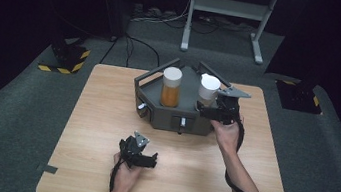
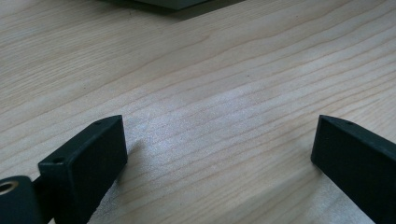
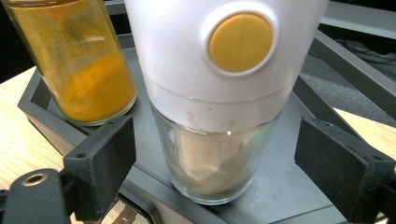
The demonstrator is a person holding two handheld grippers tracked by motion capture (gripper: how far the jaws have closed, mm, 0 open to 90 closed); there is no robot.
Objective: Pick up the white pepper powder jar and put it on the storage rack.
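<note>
Right hand-held gripper (image 3: 215, 154) released: jaws spread wide on either side of the white-capped glass jar (image 3: 219, 93), pads clear of the glass. The jar stands upright on the grey tray (image 3: 299, 140), between the jaws; orange-powder jar (image 3: 88, 60) just beyond its left jaw. Left hand-held gripper (image 2: 219, 154) released, low over bare worktop (image 2: 210, 70).
</note>
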